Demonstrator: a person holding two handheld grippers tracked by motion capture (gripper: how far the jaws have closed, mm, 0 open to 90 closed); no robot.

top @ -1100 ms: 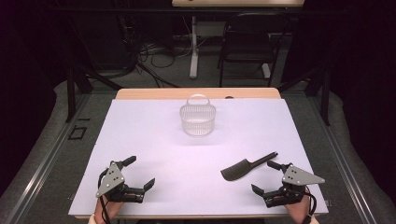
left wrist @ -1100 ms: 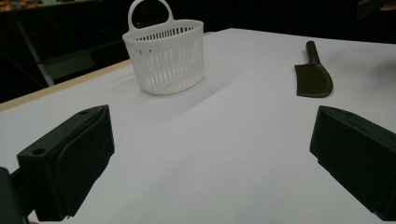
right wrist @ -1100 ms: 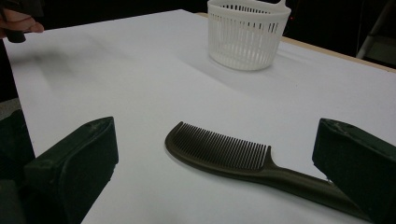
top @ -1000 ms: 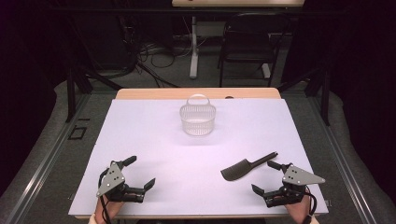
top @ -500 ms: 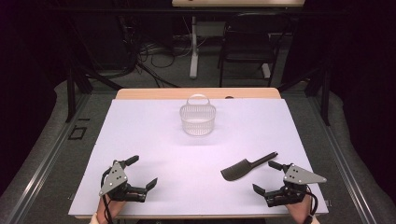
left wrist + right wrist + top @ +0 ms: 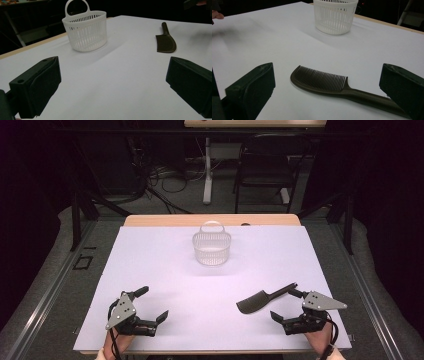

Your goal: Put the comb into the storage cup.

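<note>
While jaws gape, comb [image 6: 324,82] lies between — right hand-held gripper [image 6: 288,306].

No readable text, label, brand, number or sign stands on anything in these views.

A: What sort of place?

B: Lab or recording studio, prob. Table [image 6: 150,270] w/ plain white cover, black curtains all round.

A: Other signs?

B: Loose cables [image 6: 160,187] on the grey floor past the far edge, a 2nd desk's leg [image 6: 206,170] + a dark chair [image 6: 262,167] behind.
</note>
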